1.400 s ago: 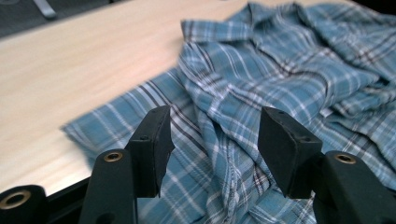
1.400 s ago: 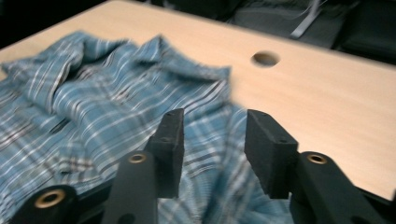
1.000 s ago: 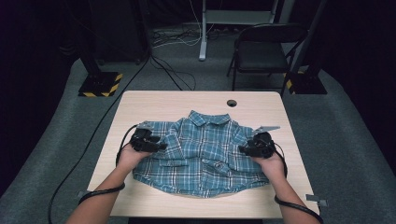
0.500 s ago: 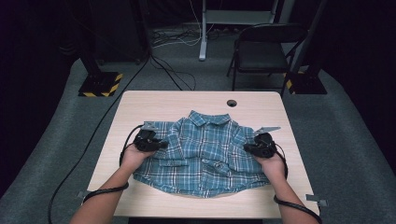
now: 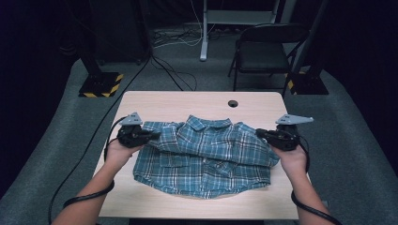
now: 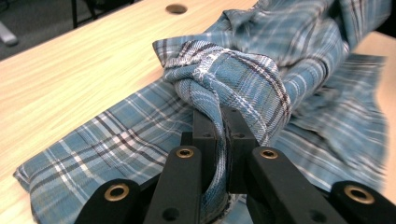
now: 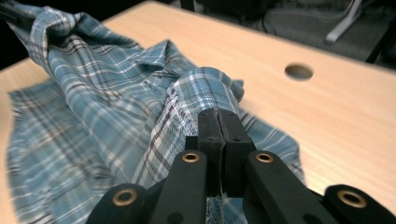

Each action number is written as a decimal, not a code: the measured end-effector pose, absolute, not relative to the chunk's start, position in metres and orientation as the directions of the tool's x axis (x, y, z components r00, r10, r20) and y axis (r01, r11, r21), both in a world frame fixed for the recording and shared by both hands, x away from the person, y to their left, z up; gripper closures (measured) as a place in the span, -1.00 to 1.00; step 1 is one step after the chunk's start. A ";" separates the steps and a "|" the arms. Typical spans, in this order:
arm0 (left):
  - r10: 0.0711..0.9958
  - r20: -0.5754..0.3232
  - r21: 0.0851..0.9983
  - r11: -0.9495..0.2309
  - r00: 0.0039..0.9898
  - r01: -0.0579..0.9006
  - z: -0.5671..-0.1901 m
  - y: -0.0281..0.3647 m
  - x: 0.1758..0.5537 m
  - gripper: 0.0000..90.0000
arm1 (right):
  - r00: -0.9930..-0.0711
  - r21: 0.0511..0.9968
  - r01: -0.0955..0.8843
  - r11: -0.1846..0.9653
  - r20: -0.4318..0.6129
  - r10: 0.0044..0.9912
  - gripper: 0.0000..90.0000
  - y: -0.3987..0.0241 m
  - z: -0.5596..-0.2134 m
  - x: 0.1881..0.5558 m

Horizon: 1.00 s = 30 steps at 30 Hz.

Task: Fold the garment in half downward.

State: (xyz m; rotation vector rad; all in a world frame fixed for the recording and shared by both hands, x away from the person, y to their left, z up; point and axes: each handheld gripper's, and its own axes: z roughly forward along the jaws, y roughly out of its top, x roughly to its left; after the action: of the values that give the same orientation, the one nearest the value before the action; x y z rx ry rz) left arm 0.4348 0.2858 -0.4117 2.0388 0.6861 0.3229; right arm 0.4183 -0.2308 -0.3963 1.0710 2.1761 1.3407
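1. Plaid cotton, blue and white: a short-sleeved shirt lies at the centre of the table, hem toward 6 o'clock, collar toward 12, both shoulder ends raised off the surface.
2. Left gripper, at 9 o'clock of the shirt, has just been closing; its jaws are clamped on a bunched fold of the left sleeve.
3. Right gripper, at 3 o'clock of the shirt, has likewise just been closing; its jaws are pinched on the right sleeve edge.
4. Containers: none seen on the table.
5. View differences: the left gripper view shows cloth threaded between the black jaws and hanging below them; the right gripper view shows the jaw tips pressed flush with fabric draped over them. The high view adds both hands, forearms and trailing cables.
6. Surface: pale wood-grain top with a round cable hole near the 12 o'clock edge.
7. Room: grey carpet, a dark folding chair at 1 o'clock beyond the table, a stand base with yellow-black hazard tape at 10 o'clock.
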 end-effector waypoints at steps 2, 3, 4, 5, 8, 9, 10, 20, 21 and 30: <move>0.570 -0.051 0.855 -0.399 0.820 0.330 -0.411 0.291 0.417 0.90 | -0.656 0.894 0.381 0.237 0.080 0.751 0.99 -0.238 -0.388 0.400; 0.557 -0.063 0.853 -0.401 0.828 0.334 -0.414 0.294 0.405 0.88 | -0.663 0.899 0.375 0.227 0.090 0.743 0.97 -0.241 -0.386 0.390; 0.553 -0.069 0.850 -0.403 0.830 0.339 -0.418 0.296 0.396 0.81 | -0.678 0.899 0.383 0.212 0.118 0.725 0.92 -0.245 -0.389 0.378; 0.553 -0.069 0.850 -0.403 0.830 0.339 -0.418 0.296 0.396 0.62 | -0.679 0.892 0.402 0.208 0.137 0.722 0.77 -0.247 -0.395 0.370; 0.580 -0.094 0.829 -0.405 0.809 0.386 -0.436 0.304 0.376 0.28 | -0.647 0.863 0.450 0.230 0.139 0.749 0.55 -0.251 -0.417 0.351; 0.586 -0.091 0.820 -0.414 0.805 0.394 -0.439 0.304 0.375 0.26 | -0.637 0.856 0.464 0.230 0.142 0.757 0.53 -0.252 -0.423 0.349; 0.588 -0.093 0.815 -0.418 0.804 0.400 -0.441 0.303 0.376 0.23 | -0.630 0.852 0.473 0.225 0.149 0.762 0.49 -0.252 -0.428 0.348; 0.557 -0.166 0.717 -0.499 0.814 0.487 -0.494 0.259 0.421 0.08 | -0.635 0.748 0.608 0.266 0.257 0.728 0.18 -0.215 -0.481 0.391; 0.554 -0.185 0.710 -0.496 0.812 0.500 -0.498 0.256 0.424 0.08 | -0.638 0.730 0.627 0.273 0.280 0.718 0.15 -0.209 -0.489 0.397; 0.535 -0.180 0.701 -0.520 0.826 0.489 -0.511 0.251 0.424 0.77 | -0.689 0.660 0.636 0.401 0.251 0.680 0.92 -0.179 -0.515 0.407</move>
State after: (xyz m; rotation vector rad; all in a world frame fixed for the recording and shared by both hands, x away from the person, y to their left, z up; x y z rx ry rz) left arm 0.4236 0.2506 -0.5114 2.2120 0.7458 0.0741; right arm 0.4074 -0.1785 -0.5147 1.2127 2.5804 1.1744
